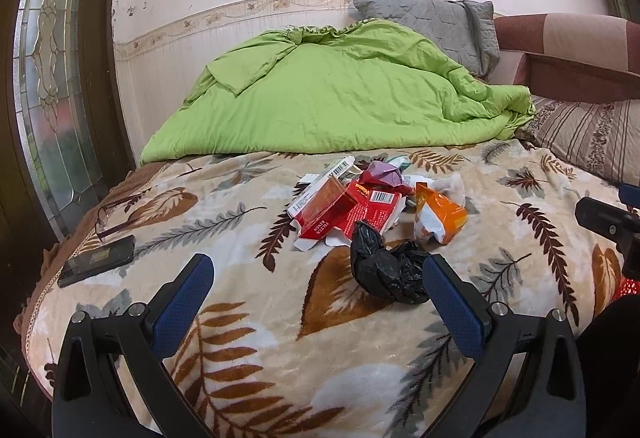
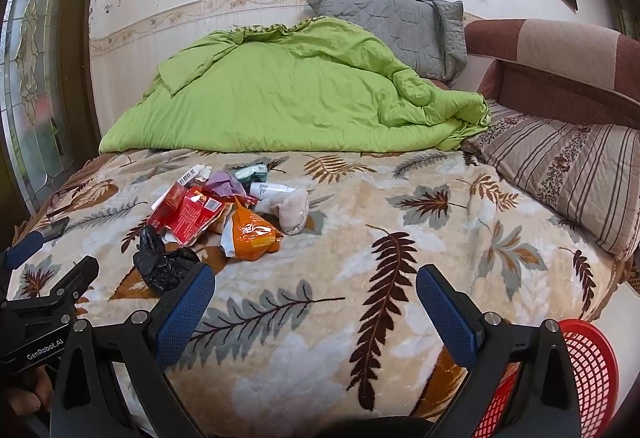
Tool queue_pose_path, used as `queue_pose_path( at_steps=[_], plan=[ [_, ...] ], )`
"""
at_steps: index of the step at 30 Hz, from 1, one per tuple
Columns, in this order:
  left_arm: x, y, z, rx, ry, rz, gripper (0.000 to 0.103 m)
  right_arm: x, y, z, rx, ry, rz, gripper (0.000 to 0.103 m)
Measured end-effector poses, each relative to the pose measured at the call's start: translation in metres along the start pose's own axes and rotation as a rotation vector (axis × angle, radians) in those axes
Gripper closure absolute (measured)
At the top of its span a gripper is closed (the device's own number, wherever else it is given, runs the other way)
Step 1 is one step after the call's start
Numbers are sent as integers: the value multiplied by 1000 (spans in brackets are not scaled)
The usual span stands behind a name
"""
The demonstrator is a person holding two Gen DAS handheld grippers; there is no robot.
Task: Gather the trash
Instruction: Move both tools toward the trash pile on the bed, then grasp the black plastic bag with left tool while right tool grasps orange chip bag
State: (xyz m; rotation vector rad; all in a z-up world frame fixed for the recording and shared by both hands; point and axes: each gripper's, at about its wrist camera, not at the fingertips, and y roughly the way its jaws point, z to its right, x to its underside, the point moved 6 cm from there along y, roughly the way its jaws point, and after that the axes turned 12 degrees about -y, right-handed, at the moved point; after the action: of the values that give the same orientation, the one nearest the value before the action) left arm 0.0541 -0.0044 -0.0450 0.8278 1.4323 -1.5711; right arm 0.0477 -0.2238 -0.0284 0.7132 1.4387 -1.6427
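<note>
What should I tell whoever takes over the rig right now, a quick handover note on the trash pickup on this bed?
Left gripper: open, empty, above the blanket just short of the black plastic bag.
Right gripper: open, empty, over bare blanket.
Trash lies piled mid-bed: red cartons, orange snack bag, purple wrapper, white tube, crumpled tissue.
Red mesh basket stands at the bed's near right edge.
Done: nothing visibly collected.
Left: everything; the black bag is nearest.
</note>
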Motion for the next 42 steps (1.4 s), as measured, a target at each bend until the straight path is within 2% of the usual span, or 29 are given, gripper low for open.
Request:
queue_pose_path(
  at_steps=[10, 28, 33, 36, 38, 42],
  plan=[
    [-3, 0, 1, 9, -32, -4, 0, 0, 0, 0, 6, 0, 0, 1],
    [-1, 1, -1, 5, -8, 3, 0, 3, 0, 2, -6, 2, -9, 1],
    [0, 12, 2, 67, -30, -53, 0, 6, 4, 2, -37, 29, -26, 2],
    [1, 23, 7, 109, -43, -97, 0, 10, 11, 7, -82, 85, -58, 10],
    [1, 31, 9, 131, -72, -133, 0, 13, 16, 11, -101, 121, -79, 15],
    [6, 50, 11, 162, -121, -232, 5, 15, 19, 14, -123, 156, -96, 16]
  ],
)
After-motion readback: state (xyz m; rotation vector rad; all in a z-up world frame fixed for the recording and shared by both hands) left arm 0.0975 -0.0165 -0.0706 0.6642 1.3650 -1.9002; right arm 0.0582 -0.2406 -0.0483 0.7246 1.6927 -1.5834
